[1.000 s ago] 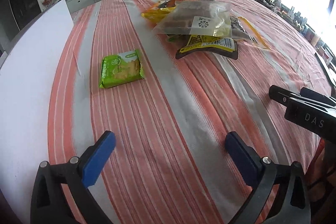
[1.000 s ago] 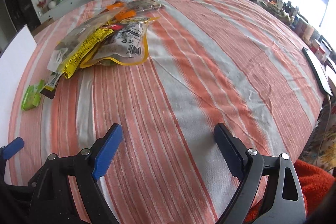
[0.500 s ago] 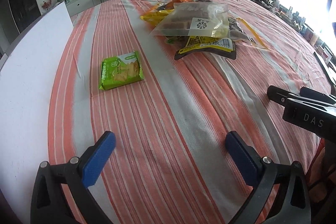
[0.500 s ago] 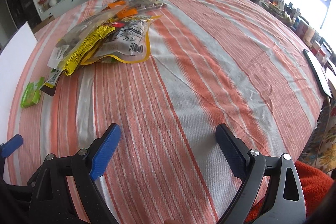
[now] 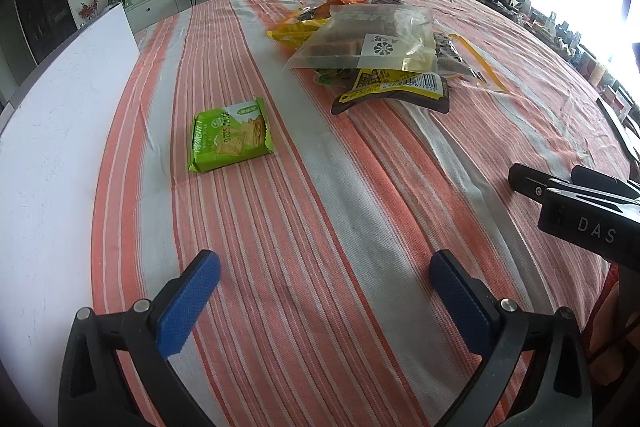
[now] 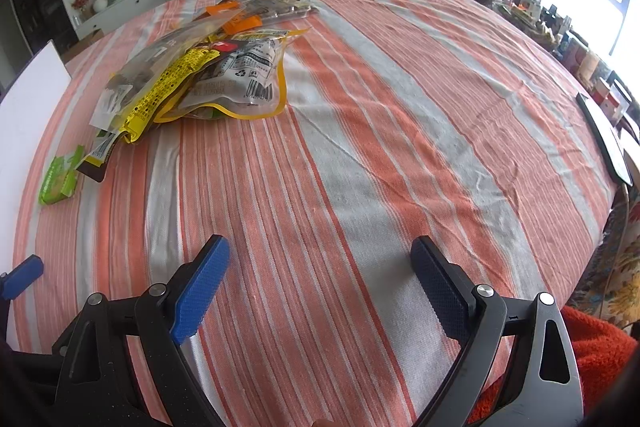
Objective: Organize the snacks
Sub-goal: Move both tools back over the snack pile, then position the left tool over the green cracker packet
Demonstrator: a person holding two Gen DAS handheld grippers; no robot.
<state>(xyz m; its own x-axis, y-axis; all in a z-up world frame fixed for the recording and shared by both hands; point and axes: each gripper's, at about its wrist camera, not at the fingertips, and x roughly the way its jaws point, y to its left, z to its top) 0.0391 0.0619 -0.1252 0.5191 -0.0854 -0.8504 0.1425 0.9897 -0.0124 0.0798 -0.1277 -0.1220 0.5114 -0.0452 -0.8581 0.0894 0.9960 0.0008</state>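
A green cracker packet (image 5: 230,135) lies flat and alone on the striped tablecloth (image 5: 352,211); the right wrist view shows the same green cracker packet (image 6: 60,177) at far left. Beyond it is a heap of snack bags (image 5: 380,47), with a clear pouch on top and a yellow-and-black bag at its front. The right wrist view shows this heap of snack bags (image 6: 200,75) at upper left. My left gripper (image 5: 324,287) hovers open over bare cloth, well short of the packet. My right gripper (image 6: 320,275) is open too, with nothing between its fingers.
A white board (image 5: 52,131) covers the table's left side. A dark flat object (image 6: 606,141) lies at the right table edge. The right gripper's black body (image 5: 580,211) juts in at the right of the left wrist view. A chair and TV stand behind the table.
Both grippers have drifted slightly back from the snacks and stay open. The packet and the heap have not moved.
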